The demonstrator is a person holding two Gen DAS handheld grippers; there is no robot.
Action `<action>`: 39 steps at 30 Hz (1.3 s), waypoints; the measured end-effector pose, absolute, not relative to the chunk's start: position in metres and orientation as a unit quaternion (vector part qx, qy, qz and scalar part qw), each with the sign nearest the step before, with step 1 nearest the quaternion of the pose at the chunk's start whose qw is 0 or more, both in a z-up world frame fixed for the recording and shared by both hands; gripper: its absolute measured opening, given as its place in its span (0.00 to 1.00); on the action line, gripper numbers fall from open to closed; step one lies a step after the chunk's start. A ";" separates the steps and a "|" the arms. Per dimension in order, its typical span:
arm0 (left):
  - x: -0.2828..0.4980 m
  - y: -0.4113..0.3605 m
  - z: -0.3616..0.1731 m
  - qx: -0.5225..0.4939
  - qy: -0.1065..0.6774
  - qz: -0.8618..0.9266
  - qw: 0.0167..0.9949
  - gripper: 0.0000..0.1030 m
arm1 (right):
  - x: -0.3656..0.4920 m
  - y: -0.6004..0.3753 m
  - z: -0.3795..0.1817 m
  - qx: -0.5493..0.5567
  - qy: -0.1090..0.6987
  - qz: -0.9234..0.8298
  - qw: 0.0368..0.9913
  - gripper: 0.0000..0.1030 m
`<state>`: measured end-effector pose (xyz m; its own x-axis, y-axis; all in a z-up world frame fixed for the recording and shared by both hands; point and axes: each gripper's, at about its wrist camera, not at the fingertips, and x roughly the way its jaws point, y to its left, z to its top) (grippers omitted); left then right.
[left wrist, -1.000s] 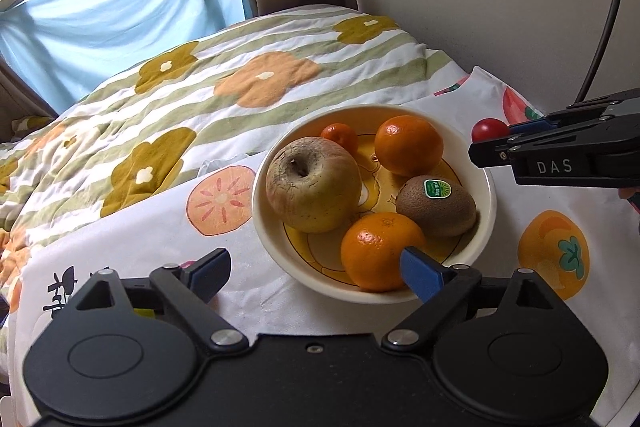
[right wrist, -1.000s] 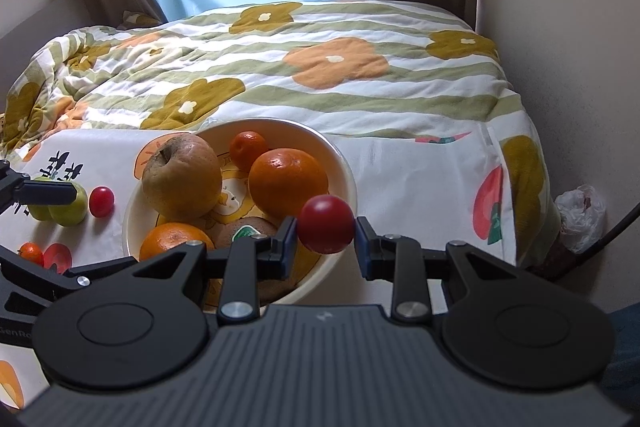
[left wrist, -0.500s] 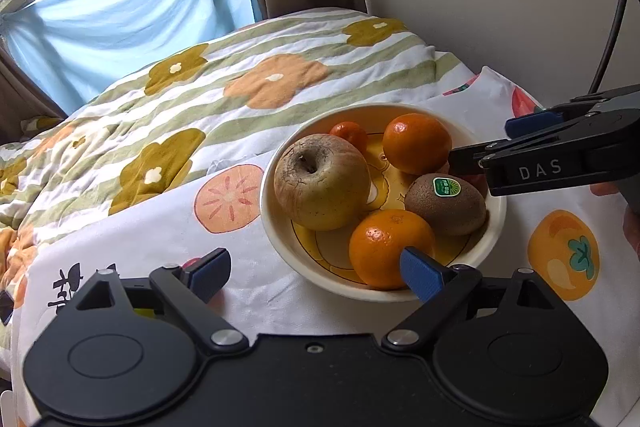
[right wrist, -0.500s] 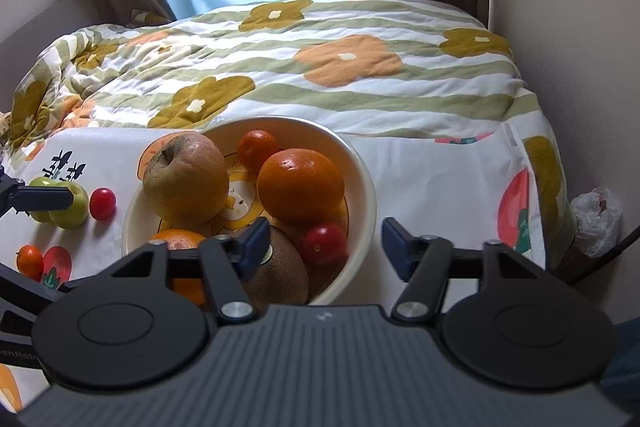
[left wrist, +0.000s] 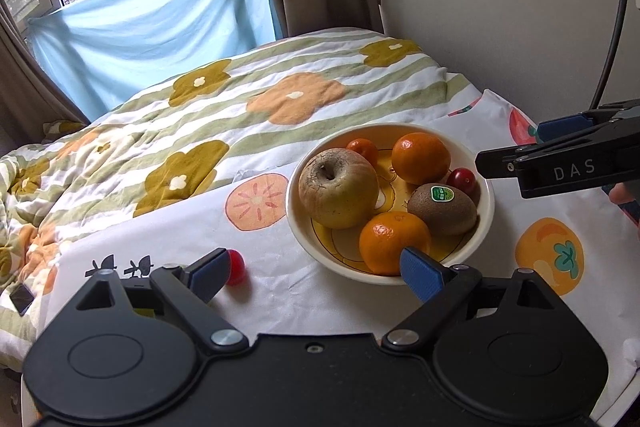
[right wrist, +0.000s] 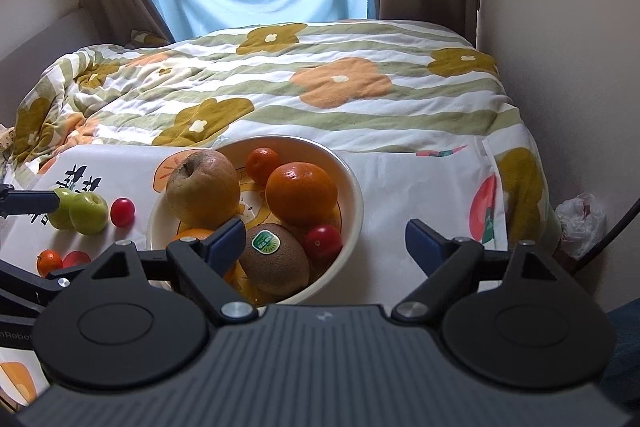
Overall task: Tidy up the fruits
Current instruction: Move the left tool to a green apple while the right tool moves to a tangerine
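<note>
A cream bowl (left wrist: 486, 211) (right wrist: 354, 195) holds an apple (left wrist: 338, 187), two oranges (left wrist: 420, 157), a small tangerine (left wrist: 362, 149), a kiwi (left wrist: 442, 209) and a red cherry tomato (left wrist: 462, 179) (right wrist: 322, 241). My right gripper (right wrist: 326, 237) is open and empty, at the bowl's near right rim; in the left wrist view it shows at the right (left wrist: 516, 155). My left gripper (left wrist: 316, 269) is open and empty, just in front of the bowl. Another red cherry tomato (left wrist: 236, 267) (right wrist: 122, 211) lies on the cloth by its left finger.
Left of the bowl on the white fruit-print cloth (right wrist: 400, 187) lie two green apples (right wrist: 86, 213), a small tangerine (right wrist: 49, 261) and another red fruit (right wrist: 76, 259). A flowered quilt (right wrist: 320, 87) lies behind. A wall (left wrist: 500, 7) stands at the right.
My right gripper opened and let the red cherry tomato into the bowl beside the kiwi, then drew back. My left gripper pulled back a little and stayed open.
</note>
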<state>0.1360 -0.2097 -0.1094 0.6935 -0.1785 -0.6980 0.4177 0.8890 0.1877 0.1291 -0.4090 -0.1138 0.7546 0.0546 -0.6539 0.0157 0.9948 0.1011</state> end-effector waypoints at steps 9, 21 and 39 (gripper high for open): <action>0.108 -0.183 -0.088 0.145 0.342 -0.128 0.920 0.91 | 0.106 -0.393 -0.090 0.030 0.350 0.027 0.936 1.00; 0.088 -0.108 -0.065 0.132 0.323 -0.080 0.934 1.00 | 0.080 -0.347 -0.068 0.012 0.332 0.041 0.942 1.00; 0.172 0.011 -0.092 0.184 0.361 -0.161 0.900 0.95 | 0.091 -0.197 -0.103 0.042 0.373 0.033 0.926 1.00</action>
<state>0.1720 0.0106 -0.0916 0.6875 -0.1565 -0.7092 0.4217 0.8811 0.2143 0.0906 -0.1970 -0.1026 0.7193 0.0920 -0.6886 -0.0287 0.9943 0.1030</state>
